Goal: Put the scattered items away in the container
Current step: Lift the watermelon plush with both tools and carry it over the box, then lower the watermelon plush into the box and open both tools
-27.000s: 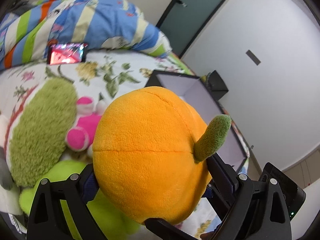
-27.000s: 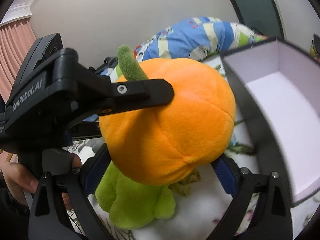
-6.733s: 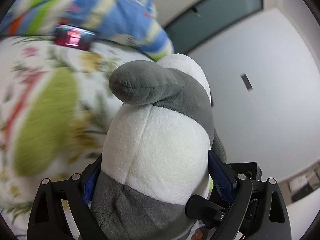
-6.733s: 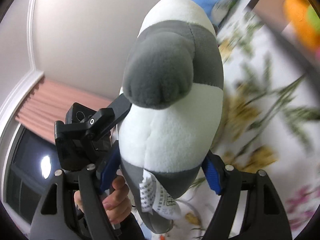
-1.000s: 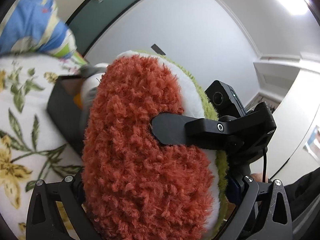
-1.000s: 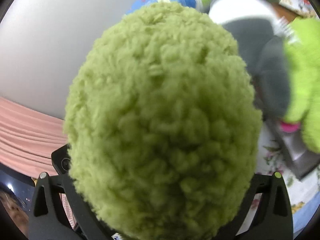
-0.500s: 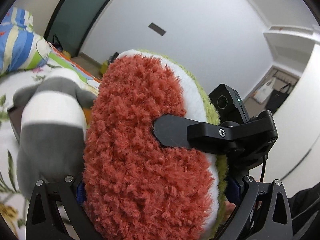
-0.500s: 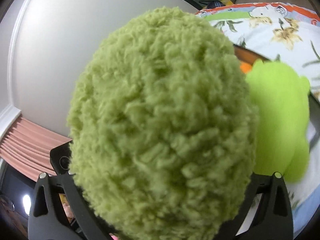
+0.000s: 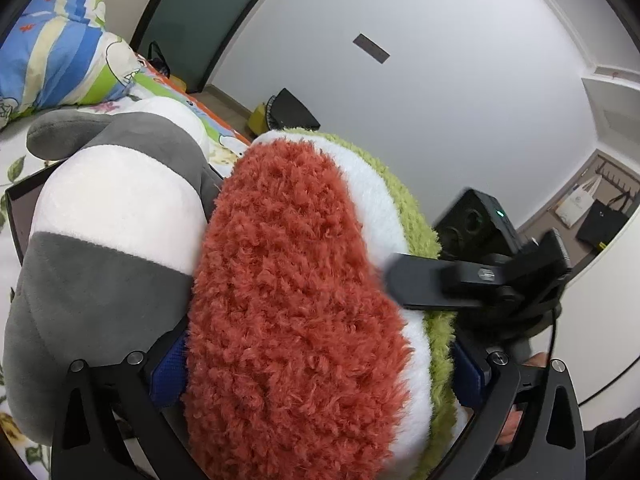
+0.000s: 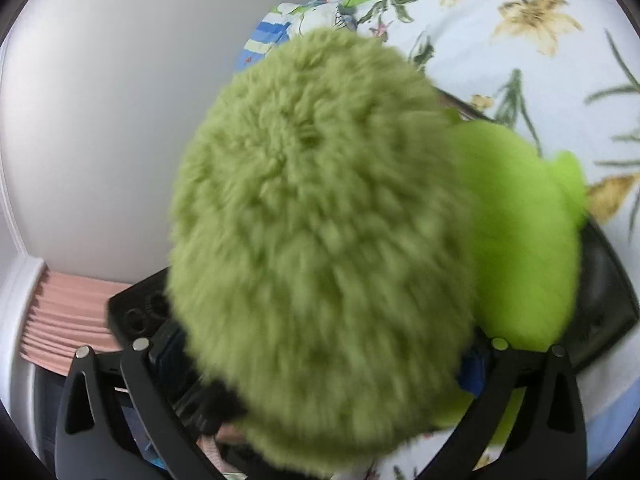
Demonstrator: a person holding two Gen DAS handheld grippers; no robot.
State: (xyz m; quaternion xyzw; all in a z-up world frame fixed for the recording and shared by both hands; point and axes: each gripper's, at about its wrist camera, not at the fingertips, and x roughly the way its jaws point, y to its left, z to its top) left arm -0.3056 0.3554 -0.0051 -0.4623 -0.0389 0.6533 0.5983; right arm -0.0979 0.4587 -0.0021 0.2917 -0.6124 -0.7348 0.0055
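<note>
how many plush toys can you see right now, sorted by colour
Red, white and green watermelon slice plush: 1
Grey and white plush: 1
Bright green plush: 1
Total: 3 plush toys
</note>
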